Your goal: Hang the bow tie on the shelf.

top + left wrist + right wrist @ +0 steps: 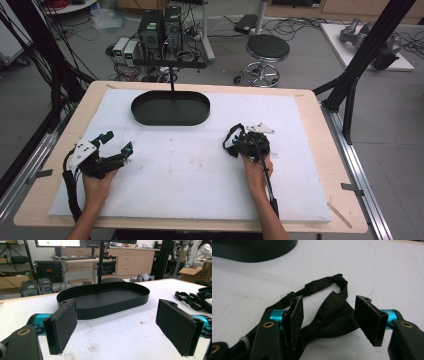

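A black bow tie point(333, 316) lies on the white mat, its strap point(318, 285) looping away behind it. My right gripper point(329, 302) stands open right over it, one pad on each side of a wing of the bow tie, neither pad pressing on it. From above, the bow tie point(231, 141) shows at the tip of the right gripper point(239, 140), right of the mat's middle. My left gripper point(118, 141) is open at the mat's left side with nothing between its pads point(62, 325).
A black oval tray point(170, 119) with an upright post point(172, 80) stands at the back middle of the white mat point(190, 170). The left gripper view faces the tray point(112, 307). A stool point(267, 50) and computers stand on the floor beyond the table.
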Demonstrator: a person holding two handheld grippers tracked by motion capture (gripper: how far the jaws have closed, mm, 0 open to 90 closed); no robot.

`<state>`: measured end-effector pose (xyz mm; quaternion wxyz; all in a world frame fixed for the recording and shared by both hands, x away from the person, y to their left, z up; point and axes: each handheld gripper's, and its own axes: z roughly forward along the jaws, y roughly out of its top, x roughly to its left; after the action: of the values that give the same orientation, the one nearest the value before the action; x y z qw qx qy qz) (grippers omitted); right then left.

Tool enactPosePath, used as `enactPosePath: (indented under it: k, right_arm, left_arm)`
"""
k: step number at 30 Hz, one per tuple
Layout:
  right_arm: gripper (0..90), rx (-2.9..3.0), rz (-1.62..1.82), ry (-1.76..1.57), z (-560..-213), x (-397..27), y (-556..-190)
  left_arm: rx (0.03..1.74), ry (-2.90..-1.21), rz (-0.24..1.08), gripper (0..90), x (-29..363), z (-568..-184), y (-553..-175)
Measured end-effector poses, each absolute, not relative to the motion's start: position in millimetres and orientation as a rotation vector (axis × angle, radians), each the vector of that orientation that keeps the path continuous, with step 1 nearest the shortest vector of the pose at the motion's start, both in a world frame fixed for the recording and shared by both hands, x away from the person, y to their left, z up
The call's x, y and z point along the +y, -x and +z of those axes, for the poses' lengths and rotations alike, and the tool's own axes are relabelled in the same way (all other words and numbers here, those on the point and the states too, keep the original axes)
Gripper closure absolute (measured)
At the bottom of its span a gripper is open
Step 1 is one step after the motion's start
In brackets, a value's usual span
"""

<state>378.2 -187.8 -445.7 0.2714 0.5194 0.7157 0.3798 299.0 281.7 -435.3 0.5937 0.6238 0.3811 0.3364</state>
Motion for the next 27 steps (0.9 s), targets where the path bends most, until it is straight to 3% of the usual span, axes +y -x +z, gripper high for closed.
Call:
enactPosePath:
  k: [6, 15, 20, 27]
  right_arm:
    - [49.0, 1.966, 0.981, -1.416, -448, -186, -385]
    - [73.5, 1.996, 0.951, -1.381, -448, -180, -384]
    - [79.4, 1.987, 0.936, -1.344, -446, -179, -383]
    - [80.1, 1.94, 0.985, -1.274, -435, -177, -377]
  left_arm:
    - [0.886, -1.45, 0.782, 17.5, 282, -435, -299]
    - [0.885, -1.451, 0.781, 17.5, 282, -435, -299]
    - [0.882, -1.451, 0.781, 17.5, 282, -435, -299]
    - [0.877, -1.452, 0.784, 17.8, 281, -435, -299]
